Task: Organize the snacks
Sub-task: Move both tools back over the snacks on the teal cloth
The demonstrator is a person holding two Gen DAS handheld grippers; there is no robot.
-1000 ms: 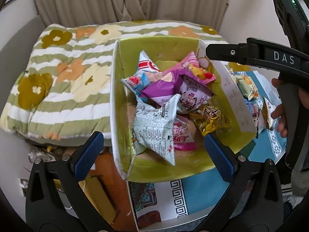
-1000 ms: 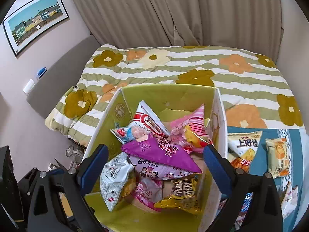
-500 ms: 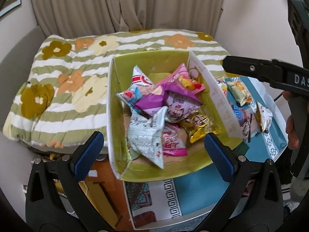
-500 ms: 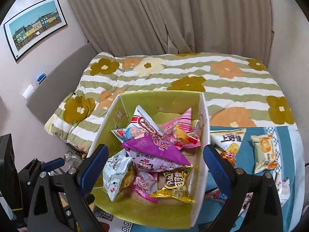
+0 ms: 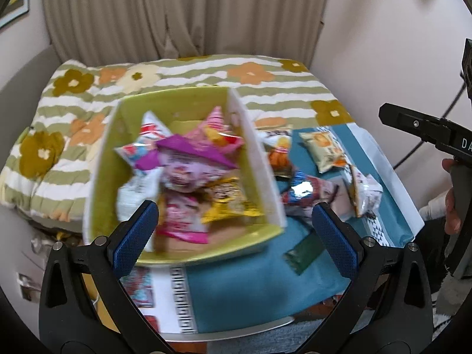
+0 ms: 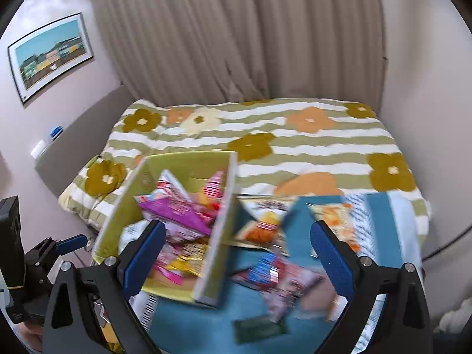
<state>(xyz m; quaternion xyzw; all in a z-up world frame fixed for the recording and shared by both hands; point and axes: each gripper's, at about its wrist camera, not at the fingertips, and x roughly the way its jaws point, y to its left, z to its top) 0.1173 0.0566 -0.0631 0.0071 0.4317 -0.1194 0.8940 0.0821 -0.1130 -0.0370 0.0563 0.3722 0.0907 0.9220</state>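
Note:
A yellow-green box (image 5: 124, 135) (image 6: 124, 206) stands on the left of a blue table mat and holds several snack packets, a purple one (image 5: 194, 147) (image 6: 174, 212) on top. More packets lie loose on the mat to its right: a pale orange one (image 5: 323, 147) (image 6: 333, 215), a red-blue one (image 5: 303, 188) (image 6: 265, 274) and a dark green sachet (image 5: 303, 253) (image 6: 256, 329). My left gripper (image 5: 234, 239) is open and empty, above the box's near right corner. My right gripper (image 6: 236, 256) is open and empty, above the loose packets. Both views are blurred.
A bed with a green-striped floral quilt (image 5: 88, 112) (image 6: 295, 135) lies just behind the table. Curtains (image 6: 236, 44) hang behind it. The right gripper's body and the hand on it (image 5: 451, 206) show at the right edge of the left wrist view.
Both grippers have pulled back and up from the box and swung right. The loose packets on the blue mat have come into view. Both stay open.

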